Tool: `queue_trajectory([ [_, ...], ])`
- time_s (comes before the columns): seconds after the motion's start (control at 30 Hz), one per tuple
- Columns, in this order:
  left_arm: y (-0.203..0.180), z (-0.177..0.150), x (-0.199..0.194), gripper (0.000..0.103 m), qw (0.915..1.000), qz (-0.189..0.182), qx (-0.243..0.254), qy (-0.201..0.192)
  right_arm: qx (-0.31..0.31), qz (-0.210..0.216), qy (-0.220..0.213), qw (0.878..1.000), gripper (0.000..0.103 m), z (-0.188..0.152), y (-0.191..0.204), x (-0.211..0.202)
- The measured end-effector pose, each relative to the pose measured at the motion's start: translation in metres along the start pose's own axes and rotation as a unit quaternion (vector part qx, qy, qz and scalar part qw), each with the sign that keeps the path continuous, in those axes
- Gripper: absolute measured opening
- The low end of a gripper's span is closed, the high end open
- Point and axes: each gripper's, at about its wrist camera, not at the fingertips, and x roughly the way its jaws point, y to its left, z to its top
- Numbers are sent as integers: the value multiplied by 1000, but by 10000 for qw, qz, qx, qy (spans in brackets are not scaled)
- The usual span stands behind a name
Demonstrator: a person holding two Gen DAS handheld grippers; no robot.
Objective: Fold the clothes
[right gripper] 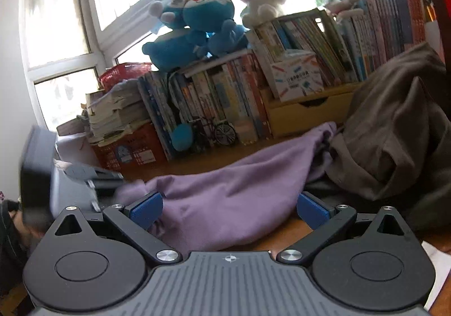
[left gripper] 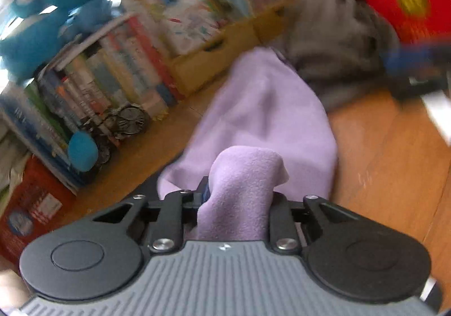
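A lilac garment (left gripper: 259, 107) lies stretched across the wooden table (left gripper: 389, 152). My left gripper (left gripper: 239, 191) is shut on a bunched fold of it, and the cloth hides the fingertips. In the right wrist view the same lilac garment (right gripper: 225, 183) lies between the blue pads (right gripper: 146, 208) of my right gripper (right gripper: 229, 207), which stands wide open just above the table. The left gripper (right gripper: 93, 177) shows blurred at that cloth's left end. A grey garment (right gripper: 394, 141) is heaped at the right, touching the lilac one.
Rows of books (right gripper: 225, 96) line the back of the table, with a yellow drawer box (right gripper: 307, 112), a red crate (right gripper: 132, 152), a small model bicycle (right gripper: 217, 129) and plush toys (right gripper: 197, 31) on top. A person's head (right gripper: 11, 220) shows at lower left.
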Motion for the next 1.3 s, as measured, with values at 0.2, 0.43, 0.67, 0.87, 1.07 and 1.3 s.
queue_trajectory([
  [0.2,81,13,12,27,9855,-211,-1684,4,122,-222,562,9981,103,-1,-15,39],
  [0.43,96,-15,19,27,9783,-229,-2044,256,1483,-320,1573,9758,10,3,-56,132],
  [0.67,115,-15,-29,26,9706,-392,-2359,-267,2168,245,836,9723,7,36,-46,90],
  [0.87,125,1,-111,26,9686,-331,-2169,-1166,1428,991,-162,9846,8,89,15,5],
  [1.07,127,7,-206,27,9582,-166,-2011,-2027,1087,1470,-870,9793,8,105,59,-68],
  [1.3,135,14,-306,36,9381,177,-1745,-2986,105,1980,-1633,9665,8,144,120,-135],
])
